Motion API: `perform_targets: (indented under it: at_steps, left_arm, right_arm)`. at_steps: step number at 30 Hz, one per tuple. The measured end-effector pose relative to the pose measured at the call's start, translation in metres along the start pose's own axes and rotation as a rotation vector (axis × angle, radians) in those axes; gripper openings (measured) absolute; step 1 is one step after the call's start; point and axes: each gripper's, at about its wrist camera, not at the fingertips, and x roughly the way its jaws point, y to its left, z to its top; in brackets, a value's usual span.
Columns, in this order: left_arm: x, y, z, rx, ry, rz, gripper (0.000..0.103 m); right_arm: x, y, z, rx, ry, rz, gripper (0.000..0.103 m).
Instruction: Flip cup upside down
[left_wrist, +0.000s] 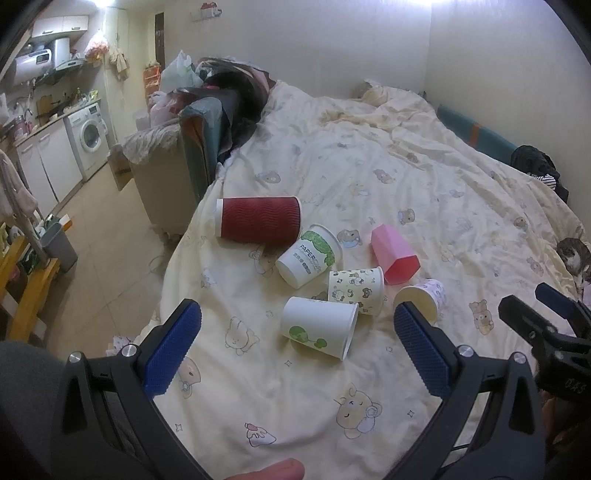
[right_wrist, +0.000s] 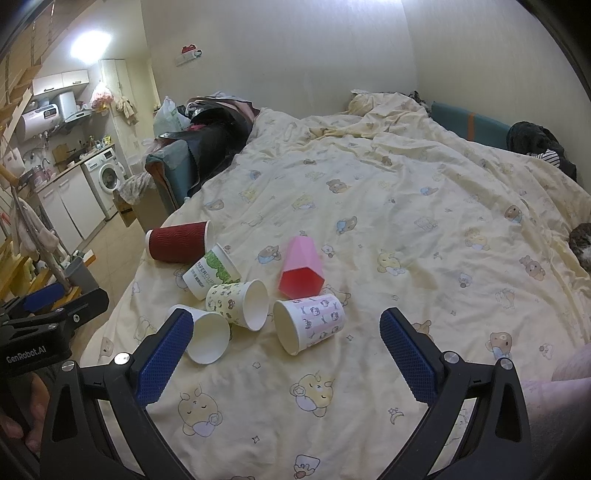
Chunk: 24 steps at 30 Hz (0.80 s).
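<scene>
Several cups lie on their sides on the bed's cartoon-print quilt (left_wrist: 369, 192). There is a dark red ribbed cup (left_wrist: 258, 220) (right_wrist: 179, 242), a green "PAPER CUP" cup (left_wrist: 309, 255) (right_wrist: 211, 271), a pink faceted cup (left_wrist: 394, 254) (right_wrist: 301, 267), a bear-print cup (left_wrist: 356, 290) (right_wrist: 236, 304), a white cup with green trees (left_wrist: 318, 326) (right_wrist: 205, 334), and a pink-patterned cup (left_wrist: 421, 297) (right_wrist: 308, 323). My left gripper (left_wrist: 295, 328) is open and empty, just short of the white cup. My right gripper (right_wrist: 286, 334) is open and empty, just short of the pink-patterned cup.
The bed's left edge drops to a tiled floor (left_wrist: 99, 251) with a grey bin (left_wrist: 59, 245). A sofa with piled clothes (left_wrist: 207, 122) stands beyond the bed. A cat (left_wrist: 576, 254) lies at the right edge. Kitchen units and a washing machine (left_wrist: 88, 134) stand far left.
</scene>
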Motion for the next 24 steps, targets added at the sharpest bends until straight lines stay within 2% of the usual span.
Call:
perform_targets:
  at_steps: [3,10,15,17,19,22,24]
  left_arm:
    - [0.001,-0.001,0.011,-0.007,0.018,-0.027,0.103]
    - [0.012,-0.01,0.047,0.048,0.026,0.008,0.103]
    - [0.032,-0.008,0.074,0.033,0.074,-0.001,0.103]
    - [0.049,-0.007,0.085,0.01,0.144,-0.027,0.103]
    - [0.056,-0.006,0.093,-0.012,0.146,-0.031,0.103]
    - [0.067,-0.016,0.101,0.045,0.125,-0.003,0.103]
    - [0.079,-0.016,0.106,0.042,0.159,-0.018,0.103]
  right_arm:
    - [0.0,-0.002,0.008,0.012,0.013,0.016,0.103]
    - [0.008,-0.008,0.04,0.051,0.042,0.027,0.103]
    - [0.025,-0.01,0.065,0.037,0.089,0.035,0.103]
    - [0.031,-0.011,0.074,0.034,0.093,0.047,0.103]
    - [0.036,-0.014,0.083,0.031,0.085,0.055,0.103]
    - [0.052,-0.019,0.095,0.039,0.108,0.05,0.103]
    - [0.064,-0.023,0.102,0.051,0.133,0.051,0.103]
